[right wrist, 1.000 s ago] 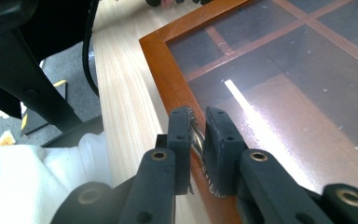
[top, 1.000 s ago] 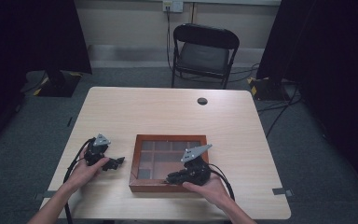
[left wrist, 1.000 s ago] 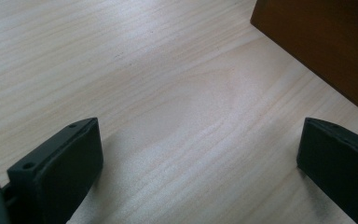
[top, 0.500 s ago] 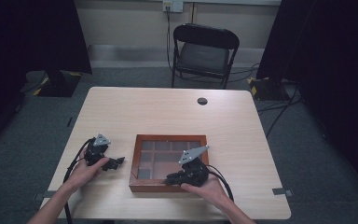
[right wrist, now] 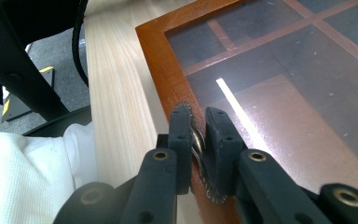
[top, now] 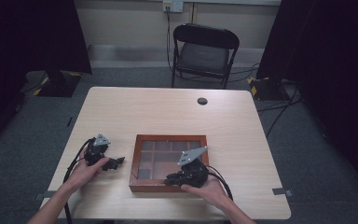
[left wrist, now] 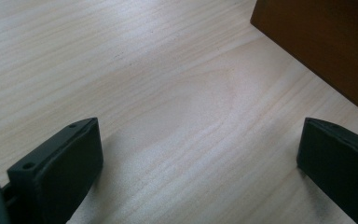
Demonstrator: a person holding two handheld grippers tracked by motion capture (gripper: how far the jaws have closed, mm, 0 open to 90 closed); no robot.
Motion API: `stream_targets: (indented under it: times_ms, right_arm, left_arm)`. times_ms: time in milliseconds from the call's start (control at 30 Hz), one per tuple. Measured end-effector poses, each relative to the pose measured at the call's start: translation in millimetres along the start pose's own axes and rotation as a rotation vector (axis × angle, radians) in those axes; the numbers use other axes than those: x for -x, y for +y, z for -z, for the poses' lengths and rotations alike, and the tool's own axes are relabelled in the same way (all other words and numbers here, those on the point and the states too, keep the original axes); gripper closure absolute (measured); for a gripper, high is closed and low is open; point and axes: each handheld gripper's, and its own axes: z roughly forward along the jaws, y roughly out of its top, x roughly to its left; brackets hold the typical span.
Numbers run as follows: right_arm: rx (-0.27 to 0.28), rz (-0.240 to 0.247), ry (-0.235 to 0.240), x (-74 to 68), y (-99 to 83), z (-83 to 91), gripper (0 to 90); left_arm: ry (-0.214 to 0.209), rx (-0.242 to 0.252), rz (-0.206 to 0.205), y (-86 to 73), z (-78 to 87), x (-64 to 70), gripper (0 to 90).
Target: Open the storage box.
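Since the earlier frame, almost nothing has moved: the right gripper (top: 173, 179) stays at the near edge of the brown wooden box with a glass lid divided into panes (top: 168, 140), and the left gripper (top: 114, 163) keeps resting on the light wooden table (top: 168, 107), just beside the left wall of the box. In the right gripper view, the jaws of the right gripper (right wrist: 199, 135) are nearly closed and clamp a small metal clasp with a toothed edge (right wrist: 196, 140), which sits on the front frame of the box (right wrist: 168, 70); the glass panes lie beyond it. In the left gripper view, the jaws of the left gripper (left wrist: 200, 154) stand wide apart with nothing between them, only the bare table surface (left wrist: 144, 70), and the brown side of the box (left wrist: 326, 42) is near the right jaw without touching it. A black folding chair (top: 205, 51) stands behind the table.
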Motion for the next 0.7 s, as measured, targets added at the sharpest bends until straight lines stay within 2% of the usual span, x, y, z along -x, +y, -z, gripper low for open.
stream_targets:
  times_ms: [700]
  right_arm:
    - [0.02,-0.01,0.017,0.4,9.9,9.8,81.8]
  left_arm:
    - [0.0,0.0,0.0,0.0,0.0,0.0,0.0]
